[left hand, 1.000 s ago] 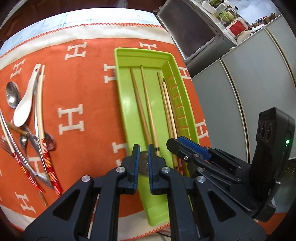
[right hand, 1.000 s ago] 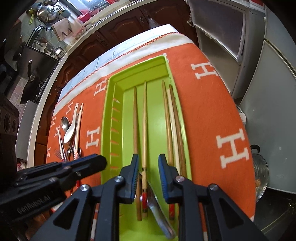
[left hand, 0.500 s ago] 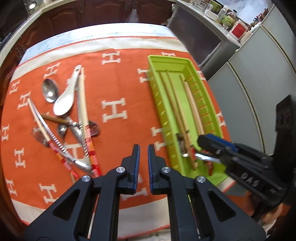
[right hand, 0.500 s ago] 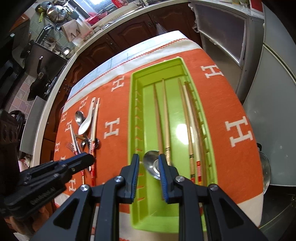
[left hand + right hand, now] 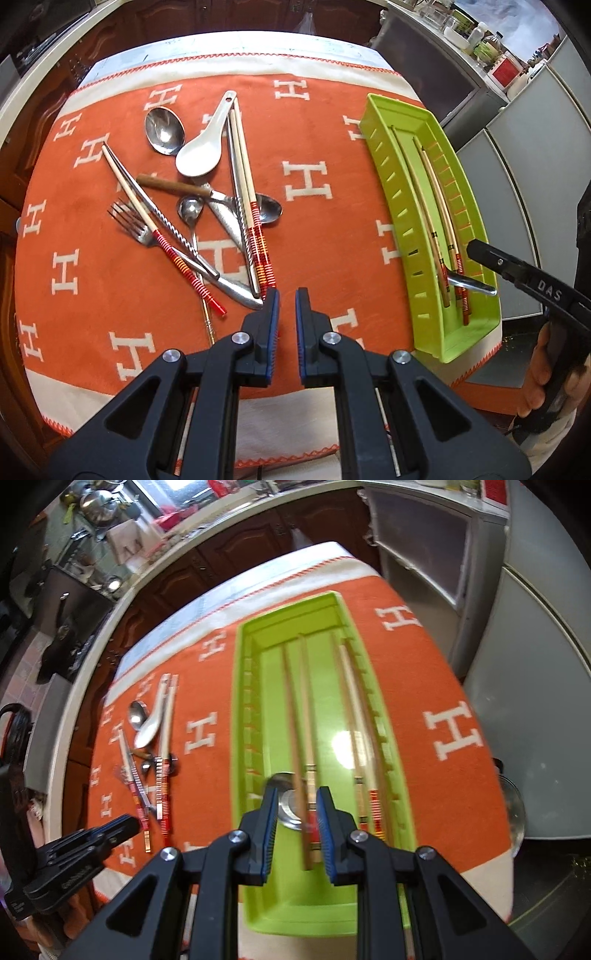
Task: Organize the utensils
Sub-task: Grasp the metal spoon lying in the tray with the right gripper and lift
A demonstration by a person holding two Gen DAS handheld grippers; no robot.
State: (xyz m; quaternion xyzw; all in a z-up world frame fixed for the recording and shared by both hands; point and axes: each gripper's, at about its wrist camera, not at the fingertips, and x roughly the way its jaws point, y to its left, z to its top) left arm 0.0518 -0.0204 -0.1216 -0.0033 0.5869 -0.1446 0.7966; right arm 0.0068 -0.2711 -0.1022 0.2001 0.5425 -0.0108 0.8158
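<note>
Hovering low in the frame, my left gripper (image 5: 286, 295) has its jaws slightly apart with nothing between them, its tips just beside the red-banded ends of the tangled pile on the orange cloth (image 5: 325, 240). My right gripper (image 5: 295, 797) is also parted and empty, above the near end of the green tray (image 5: 243, 709), where a steel spoon (image 5: 286, 805) lies under the chopsticks (image 5: 306, 716) already sorted there.

Remaining items sit left of centre in the left wrist view: a white ceramic spoon (image 5: 201, 155), a large metal spoon (image 5: 164, 129), a fork (image 5: 129, 221), a wooden-handled utensil (image 5: 170, 183) and several banded chopsticks (image 5: 245, 177), crossed over one another.

My judgement on handling:
1. Chopsticks are light, stiff and thin; they will roll, so grip at the ribbed red bands.
2. Metal pieces are smooth and likely slippery; take them across the handle, not the bowl.
3. The ceramic spoon looks breakable; grip its handle near the upper end and set it down gently.
4. Overlaps mean lifting 1 piece may drag its neighbours.
</note>
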